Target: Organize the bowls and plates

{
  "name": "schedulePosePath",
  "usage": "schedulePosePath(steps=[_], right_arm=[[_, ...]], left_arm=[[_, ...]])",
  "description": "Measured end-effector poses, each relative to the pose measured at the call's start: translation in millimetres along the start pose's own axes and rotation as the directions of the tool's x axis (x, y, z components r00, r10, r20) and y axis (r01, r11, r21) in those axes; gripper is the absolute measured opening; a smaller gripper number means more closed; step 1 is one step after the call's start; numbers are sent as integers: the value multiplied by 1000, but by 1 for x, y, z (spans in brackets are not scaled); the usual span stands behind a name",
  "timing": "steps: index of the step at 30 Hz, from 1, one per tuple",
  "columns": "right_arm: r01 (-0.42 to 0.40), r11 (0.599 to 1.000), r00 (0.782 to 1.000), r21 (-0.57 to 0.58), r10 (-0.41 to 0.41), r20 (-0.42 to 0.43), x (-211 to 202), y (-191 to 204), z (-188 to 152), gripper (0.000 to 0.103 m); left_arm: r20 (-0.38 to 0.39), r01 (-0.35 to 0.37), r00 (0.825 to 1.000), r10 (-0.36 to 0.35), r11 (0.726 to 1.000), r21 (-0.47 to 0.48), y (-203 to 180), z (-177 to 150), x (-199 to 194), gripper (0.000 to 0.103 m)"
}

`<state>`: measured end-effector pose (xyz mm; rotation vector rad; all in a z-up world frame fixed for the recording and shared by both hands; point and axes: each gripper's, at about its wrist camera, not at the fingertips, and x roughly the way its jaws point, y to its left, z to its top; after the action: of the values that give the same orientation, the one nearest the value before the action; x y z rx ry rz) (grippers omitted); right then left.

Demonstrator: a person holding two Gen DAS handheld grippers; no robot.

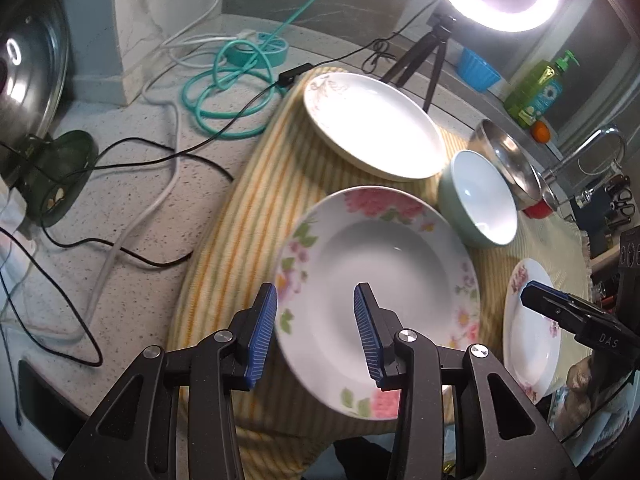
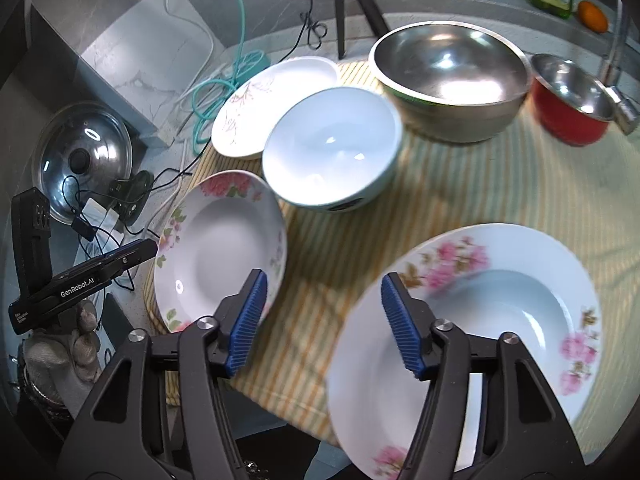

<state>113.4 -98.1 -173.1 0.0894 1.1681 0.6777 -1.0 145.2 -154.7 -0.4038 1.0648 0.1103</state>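
Observation:
My left gripper [image 1: 316,332] is open over the near-left rim of a pink-flowered deep plate [image 1: 380,276], holding nothing. My right gripper [image 2: 324,320] is open, its right finger at the left rim of a second flowered deep plate [image 2: 480,328]; the first plate [image 2: 224,248] lies to its left. A pale green bowl [image 1: 478,196] [image 2: 332,152] and a plain white plate [image 1: 372,124] [image 2: 264,100] sit farther back. A large steel bowl [image 2: 448,76] and a small red-sided steel bowl [image 2: 572,100] stand at the back. All rest on a striped mat [image 2: 500,184].
Teal and black cables [image 1: 224,92] and a power strip lie on the speckled counter to the left. A glass pot lid [image 2: 82,156] leans at far left. A ring light tripod [image 1: 424,60], blue cup [image 1: 478,68], soap bottle [image 1: 538,88] and faucet [image 1: 588,148] stand behind.

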Motion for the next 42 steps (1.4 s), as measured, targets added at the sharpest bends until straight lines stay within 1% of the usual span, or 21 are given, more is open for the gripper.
schedulePosePath(steps=[3,8,10,11,14,16,26,37,42], right_arm=[[-9,1000,1000,11,10,-28,14,5,3,51],[-10,1000,998,26,11,-54,30,6,6,45],[-12,999,998,35,14,-66,36,7,8,41],[-20,999,997,41,23,-74,39,8,8,38],[-30,999,995,42,34,-94,46,10,8,30],[-35,999,994,41,39,-104,51,11,9,26],[-49,999,990,6,49,-132,66,25,10,13],[-26,1000,991,-15,24,-132,64,29,11,13],[-32,999,990,-13,30,-135,62,29,11,13]], left_arm=[[-19,21,1000,-22,999,-26,10,2,6,38],[-42,43,998,-45,998,-35,18,3,15,37],[-53,56,997,-58,998,-40,20,3,18,33],[-59,62,996,-64,997,-39,20,3,20,30],[-65,70,995,-73,997,-41,21,2,22,29],[-70,79,994,-81,996,-42,20,2,24,23],[-79,83,993,-86,996,-43,21,3,28,23],[-83,75,993,-79,996,-41,19,2,27,23],[-81,75,994,-78,996,-43,17,-1,20,23]])
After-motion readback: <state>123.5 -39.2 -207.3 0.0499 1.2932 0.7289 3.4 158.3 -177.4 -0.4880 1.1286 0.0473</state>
